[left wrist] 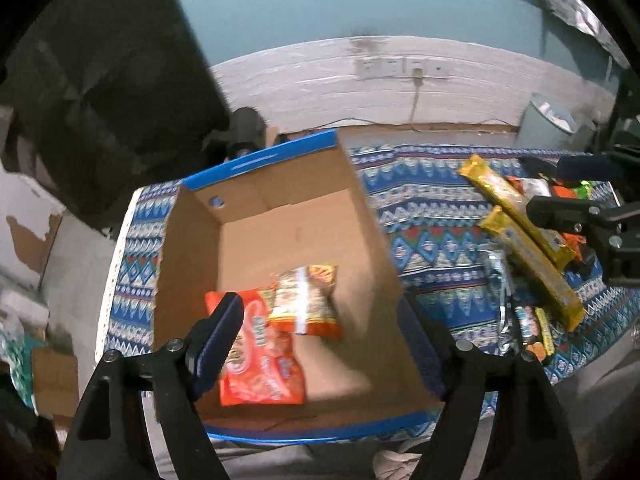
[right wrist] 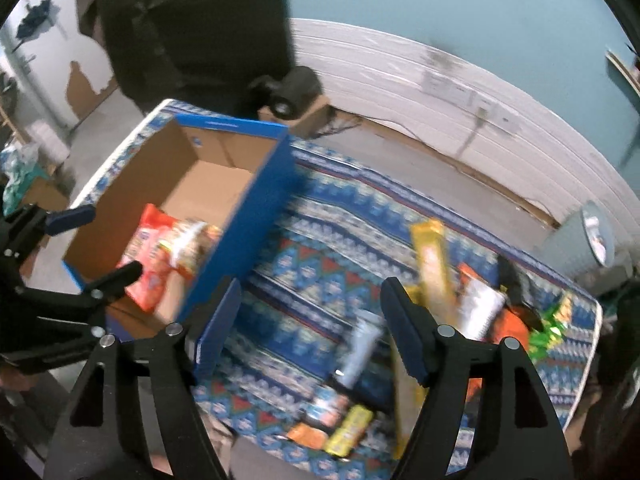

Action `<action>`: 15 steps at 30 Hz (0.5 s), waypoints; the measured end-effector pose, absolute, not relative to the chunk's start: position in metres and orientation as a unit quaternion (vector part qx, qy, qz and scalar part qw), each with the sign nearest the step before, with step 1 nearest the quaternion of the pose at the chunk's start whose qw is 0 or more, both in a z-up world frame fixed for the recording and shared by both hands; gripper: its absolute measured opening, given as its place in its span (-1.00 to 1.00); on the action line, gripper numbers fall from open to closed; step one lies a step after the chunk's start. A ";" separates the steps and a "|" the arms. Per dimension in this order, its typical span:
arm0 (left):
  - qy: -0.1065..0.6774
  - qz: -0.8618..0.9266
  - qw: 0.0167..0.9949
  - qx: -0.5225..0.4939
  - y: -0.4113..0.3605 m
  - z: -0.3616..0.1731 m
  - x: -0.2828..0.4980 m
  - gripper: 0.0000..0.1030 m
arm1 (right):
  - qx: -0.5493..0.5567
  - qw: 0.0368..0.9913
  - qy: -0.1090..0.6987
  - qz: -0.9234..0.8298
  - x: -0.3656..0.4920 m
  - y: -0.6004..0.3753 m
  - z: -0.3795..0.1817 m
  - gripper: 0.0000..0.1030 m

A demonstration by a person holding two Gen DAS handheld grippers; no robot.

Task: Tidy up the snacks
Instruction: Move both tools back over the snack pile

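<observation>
While both claws hang over the patterned cloth (right wrist: 320, 216), neither has hold of anything. Left gripper (left wrist: 320, 332): jaws wide apart, poised above the cardboard box (left wrist: 360, 208), nothing between the pads. Right gripper (right wrist: 310, 320): jaws also well apart, over bare cloth just beside the box's blue outer wall, empty.

Box sits twd the left end of the cloth-covered surface, open top, blue rim. Inside, 2 snacks near the box's near wall: orange packet (left wrist: 264, 376) flat on the floor, smaller noodle-type packet (left wrist: 306, 300) lying partly on top of it, overlapping its upper right corner. Rest of box floor bare.

Outside the box, twd the right end of the cloth, loose pile: 2 long gold bars (left wrist: 520, 236) lying side by side, roughly parallel, slanted; silver wrapper (right wrist: 478, 308) near them; orange pack (right wrist: 512, 324) and green wrapper (right wrist: 548, 332) further right. Nearer the front edge: small yellow pack (right wrist: 348, 430), an orange one just beside it, pale tube-shaped pack (right wrist: 362, 348) above those. Right-wrist view blurred, so labels unreadable.

Grey bin (left wrist: 548, 124) stands off the cloth's far right corner, by the wall.
</observation>
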State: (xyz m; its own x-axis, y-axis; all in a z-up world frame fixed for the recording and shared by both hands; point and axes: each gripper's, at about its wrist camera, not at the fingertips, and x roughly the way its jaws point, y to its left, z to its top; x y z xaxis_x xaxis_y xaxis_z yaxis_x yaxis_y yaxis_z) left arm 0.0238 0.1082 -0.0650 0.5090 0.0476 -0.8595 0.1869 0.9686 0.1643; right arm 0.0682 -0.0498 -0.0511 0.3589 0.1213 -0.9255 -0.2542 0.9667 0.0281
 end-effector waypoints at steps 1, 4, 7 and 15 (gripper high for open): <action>0.493 -0.046 0.860 0.125 0.100 -0.065 0.024 0.56 | -0.058 0.823 0.555 0.108 0.066 -0.059 -0.051 0.42; 0.492 -0.058 0.857 0.145 0.076 -0.067 0.024 0.56 | -0.051 0.825 0.556 0.087 0.059 -0.088 -0.051 0.42; 0.493 -0.072 0.852 0.160 0.054 -0.071 0.025 0.56 | -0.044 0.826 0.558 0.068 0.053 -0.115 -0.053 0.43; 0.495 -0.102 0.844 0.179 0.002 -0.077 0.029 0.56 | -0.030 0.826 0.562 0.026 0.037 -0.178 -0.062 0.43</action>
State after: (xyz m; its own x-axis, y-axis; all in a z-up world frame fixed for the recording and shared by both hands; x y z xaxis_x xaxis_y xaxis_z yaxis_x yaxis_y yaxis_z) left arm 0.0290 0.0020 -0.0765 0.4897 0.0039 -0.8719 0.3500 0.9150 0.2007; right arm 0.0367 -0.1781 -0.0616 0.3671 0.0093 -0.9301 -0.0776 0.9968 -0.0207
